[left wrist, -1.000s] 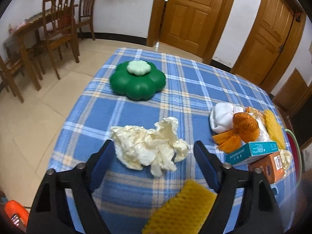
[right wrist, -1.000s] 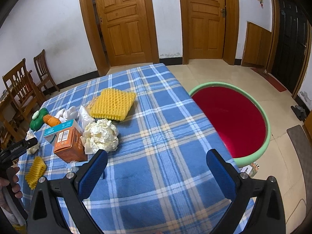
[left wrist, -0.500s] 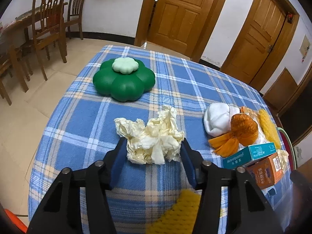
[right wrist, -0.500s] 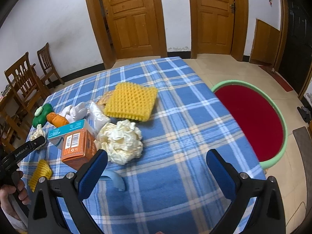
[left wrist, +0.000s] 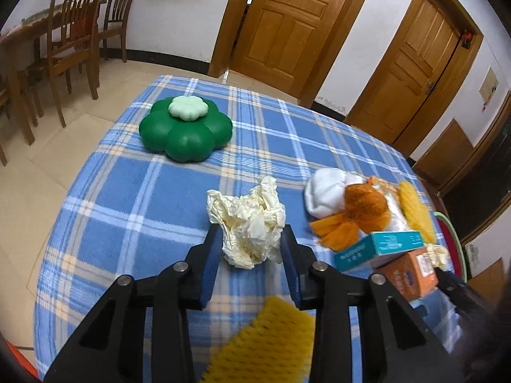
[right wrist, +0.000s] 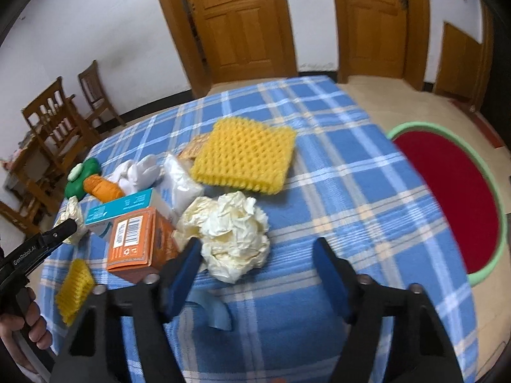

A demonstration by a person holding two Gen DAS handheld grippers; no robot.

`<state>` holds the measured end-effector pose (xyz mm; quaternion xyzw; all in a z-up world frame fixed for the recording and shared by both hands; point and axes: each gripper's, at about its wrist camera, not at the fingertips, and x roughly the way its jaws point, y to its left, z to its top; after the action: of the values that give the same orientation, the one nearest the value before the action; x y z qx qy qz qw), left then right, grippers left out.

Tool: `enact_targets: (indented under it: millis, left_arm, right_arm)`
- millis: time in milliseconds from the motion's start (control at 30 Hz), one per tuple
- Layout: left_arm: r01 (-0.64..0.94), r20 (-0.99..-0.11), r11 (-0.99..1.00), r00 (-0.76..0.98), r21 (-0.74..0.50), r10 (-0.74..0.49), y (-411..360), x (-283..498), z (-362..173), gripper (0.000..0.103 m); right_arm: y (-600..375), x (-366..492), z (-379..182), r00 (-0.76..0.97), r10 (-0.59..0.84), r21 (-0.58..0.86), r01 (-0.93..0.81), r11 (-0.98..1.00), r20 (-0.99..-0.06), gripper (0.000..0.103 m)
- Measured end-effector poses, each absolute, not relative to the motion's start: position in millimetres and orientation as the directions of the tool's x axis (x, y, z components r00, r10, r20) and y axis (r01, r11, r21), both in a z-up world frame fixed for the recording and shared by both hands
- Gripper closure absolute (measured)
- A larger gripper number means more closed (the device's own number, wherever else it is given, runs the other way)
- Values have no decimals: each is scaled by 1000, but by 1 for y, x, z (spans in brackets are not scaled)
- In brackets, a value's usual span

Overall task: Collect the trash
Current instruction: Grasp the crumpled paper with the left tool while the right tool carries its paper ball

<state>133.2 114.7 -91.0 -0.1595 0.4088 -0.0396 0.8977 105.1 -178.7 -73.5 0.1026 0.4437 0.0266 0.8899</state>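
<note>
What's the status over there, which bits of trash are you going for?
Left gripper closing on crumpled paper. Right gripper closing toward second wad, not gripped. Orange box crowds its left side.

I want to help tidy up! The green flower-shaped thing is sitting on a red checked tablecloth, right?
Not quite. The green flower-shaped thing does sit on a checked tablecloth, but the cloth is blue with white lines, not red. The left wrist view shows it clearly.

Blue plaid tablecloth (right wrist: 335, 191), yellow foam net (right wrist: 246, 156), cream crumpled paper (right wrist: 233, 236) (orange box (right wrist: 137, 242) beside it).
</note>
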Motion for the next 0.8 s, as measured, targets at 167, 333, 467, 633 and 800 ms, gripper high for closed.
enact_targets:
  millis: [167,333,467,633,800]
  left_arm:
    - [-54,-701,941,681,-335,-211,111,121,-78,67]
    - [-31,-679,938,699,-344,-226,98,107,-62,67]
    - [-1,-666,938,705,-346,-245,84,98,-48,67]
    - [44,-653,939,707,-342,-271,61,89,-32,67]
    - [88,-648,938,701,-336,-297,37,86,-22,67]
  right_arm:
    - [-181,104,-79,586,205,269,23,963,-784,49]
    - [-182,99,-78,587,259,309,-15,951,-767,64]
    - [-184,90,-68,611,271,316,-36,948,-744,65]
    - [-200,75,-51,649,265,323,-32,946,-713,65]
    - [-224,61,-37,684,238,328,2,945,-689,65]
